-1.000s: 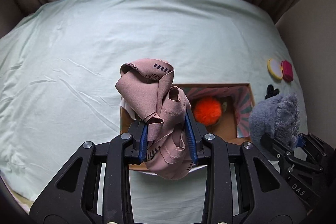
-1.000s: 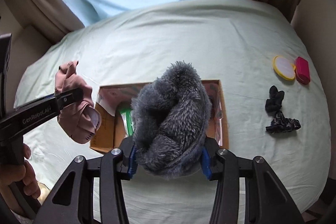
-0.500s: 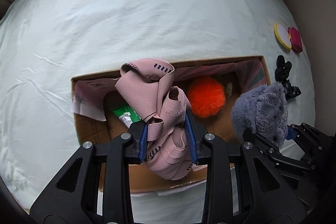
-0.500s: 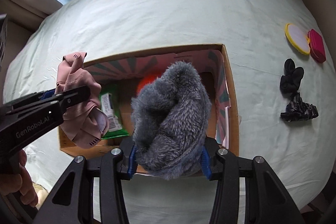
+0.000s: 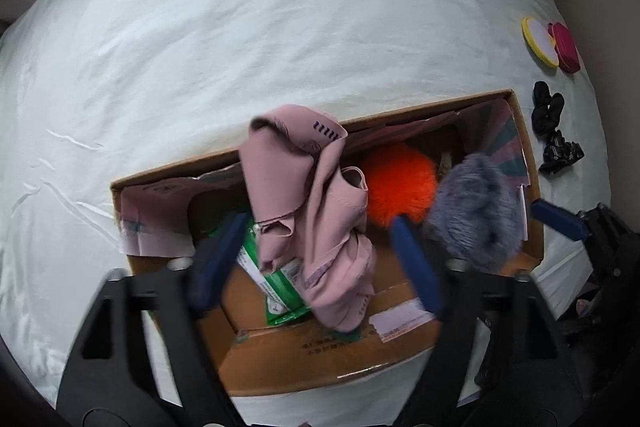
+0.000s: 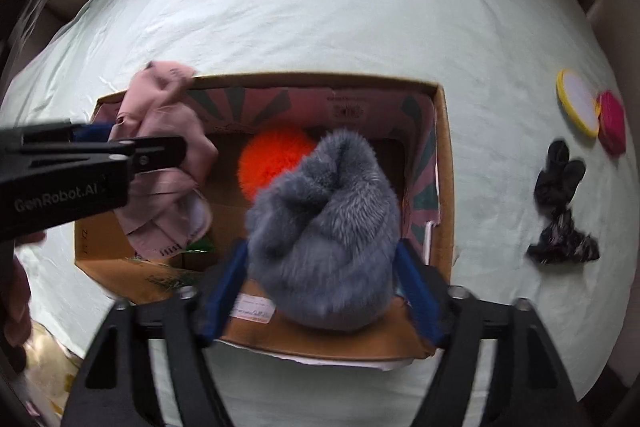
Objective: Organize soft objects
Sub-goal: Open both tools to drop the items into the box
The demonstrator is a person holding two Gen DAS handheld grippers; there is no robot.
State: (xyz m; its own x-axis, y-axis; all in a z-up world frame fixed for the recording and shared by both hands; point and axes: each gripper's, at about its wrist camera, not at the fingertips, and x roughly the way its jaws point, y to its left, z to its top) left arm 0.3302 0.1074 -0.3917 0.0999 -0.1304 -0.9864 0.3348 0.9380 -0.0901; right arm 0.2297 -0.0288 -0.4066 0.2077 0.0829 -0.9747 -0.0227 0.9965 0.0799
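the step in hand is the drop: both soft things are being let go over the open brown cardboard box [image 5: 280,347] that sits on the pale green bedsheet [image 5: 240,27].

in the left wrist view the left tongs [image 5: 316,259] have just been opening and now stand wide, their blue pads clear of the crumpled pink fabric piece [image 5: 312,211], which hangs loose between them above the box floor and a green packet [image 5: 276,291]. it is released, by my reading, and settling.

in the right wrist view the right tongs [image 6: 320,287] have also just been opening; the fluffy grey plush bundle [image 6: 324,239] sits between the pads, at most brushing them, over the box's near wall. an orange pompom [image 6: 272,163] lies inside at eleven o'clock of it.

next move, as i judge it: lift both tongs straight up without snagging cloth or fur, check the plush falls inside and not on the rim, then go for the black hair scrunchies [image 6: 560,171] on the sheet at three o'clock of the box.
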